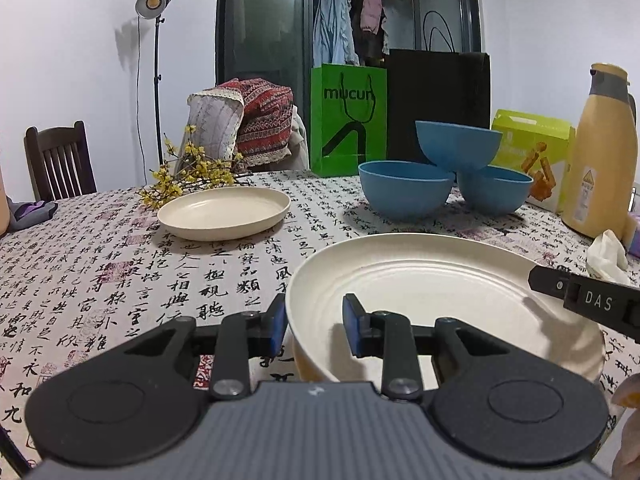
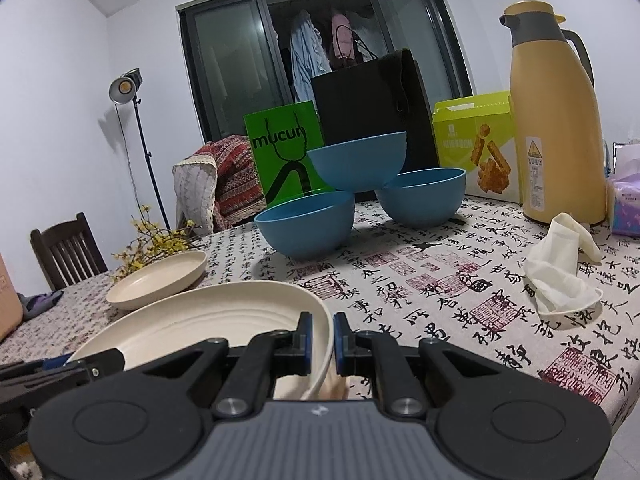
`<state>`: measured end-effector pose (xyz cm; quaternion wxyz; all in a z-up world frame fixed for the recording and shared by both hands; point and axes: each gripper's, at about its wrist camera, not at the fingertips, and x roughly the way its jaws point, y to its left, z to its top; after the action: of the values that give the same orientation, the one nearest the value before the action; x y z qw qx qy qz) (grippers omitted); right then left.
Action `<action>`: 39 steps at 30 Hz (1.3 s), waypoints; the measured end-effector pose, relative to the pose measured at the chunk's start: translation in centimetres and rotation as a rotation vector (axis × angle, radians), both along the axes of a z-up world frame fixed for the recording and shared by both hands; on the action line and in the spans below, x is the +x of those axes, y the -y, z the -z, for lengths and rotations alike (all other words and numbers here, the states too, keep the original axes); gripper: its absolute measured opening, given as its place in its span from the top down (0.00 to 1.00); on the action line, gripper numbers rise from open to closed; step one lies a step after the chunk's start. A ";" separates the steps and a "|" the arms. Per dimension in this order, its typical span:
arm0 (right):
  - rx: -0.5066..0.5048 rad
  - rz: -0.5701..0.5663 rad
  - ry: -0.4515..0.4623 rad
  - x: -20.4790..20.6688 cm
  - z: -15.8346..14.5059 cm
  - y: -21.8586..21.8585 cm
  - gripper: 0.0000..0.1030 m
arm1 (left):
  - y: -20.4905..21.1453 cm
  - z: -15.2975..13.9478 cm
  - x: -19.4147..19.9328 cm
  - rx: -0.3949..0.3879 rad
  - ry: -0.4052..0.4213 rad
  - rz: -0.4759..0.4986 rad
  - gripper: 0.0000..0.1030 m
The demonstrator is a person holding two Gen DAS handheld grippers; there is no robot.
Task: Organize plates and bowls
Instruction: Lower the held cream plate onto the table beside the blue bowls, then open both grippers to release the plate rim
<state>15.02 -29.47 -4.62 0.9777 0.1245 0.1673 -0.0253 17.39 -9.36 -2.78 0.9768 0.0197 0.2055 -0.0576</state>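
Observation:
A cream plate is held near the table's front edge by both grippers. My left gripper straddles its left rim, one blue pad against the outer wall and one inside, and grips it. My right gripper is shut on the opposite rim; its black finger shows at the right of the left wrist view. A second cream plate lies further back on the left. Two blue bowls stand side by side with a third blue bowl resting on their rims.
A tall yellow thermos, a green snack box, a green bag and a black bag line the back and right. A crumpled white glove lies at the right. Yellow flowers lie behind the far plate.

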 end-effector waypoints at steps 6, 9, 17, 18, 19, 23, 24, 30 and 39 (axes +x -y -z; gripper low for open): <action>-0.015 0.001 -0.008 0.4 0.4 0.0 0.89 | 0.2 0.3 0.5 0.013 -0.029 0.003 0.71; -0.015 0.002 -0.013 0.6 0.7 0.1 0.89 | 0.2 0.4 0.6 0.016 -0.038 0.005 0.71; -0.016 -0.001 -0.013 0.7 0.8 0.3 0.88 | 0.1 0.6 1.1 0.009 -0.072 0.005 0.71; -0.015 -0.002 -0.014 0.8 0.8 0.4 0.88 | 0.0 0.6 1.2 0.004 -0.077 0.005 0.71; -0.014 -0.005 -0.012 0.8 0.9 0.4 0.88 | 0.0 0.6 1.2 -0.001 -0.083 0.004 0.71; -0.009 -0.016 -0.009 0.9 0.8 0.5 0.87 | -0.2 0.6 1.2 -0.010 -0.078 0.005 0.69; -0.006 -0.020 -0.009 0.9 0.8 0.6 0.87 | -0.2 0.6 1.1 -0.011 -0.077 0.006 0.65; 0.014 -0.052 0.005 1.1 0.4 1.1 0.80 | -0.7 0.4 0.8 -0.044 -0.052 -0.014 0.37; -0.032 -0.133 0.066 1.7 -1.0 0.7 0.11 | -1.4 -0.2 -0.6 -0.094 0.041 -0.060 0.00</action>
<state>16.75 -30.12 -3.62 0.9841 0.0982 0.1424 0.0414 16.84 -7.91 -2.60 0.9819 -0.0312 0.1828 -0.0374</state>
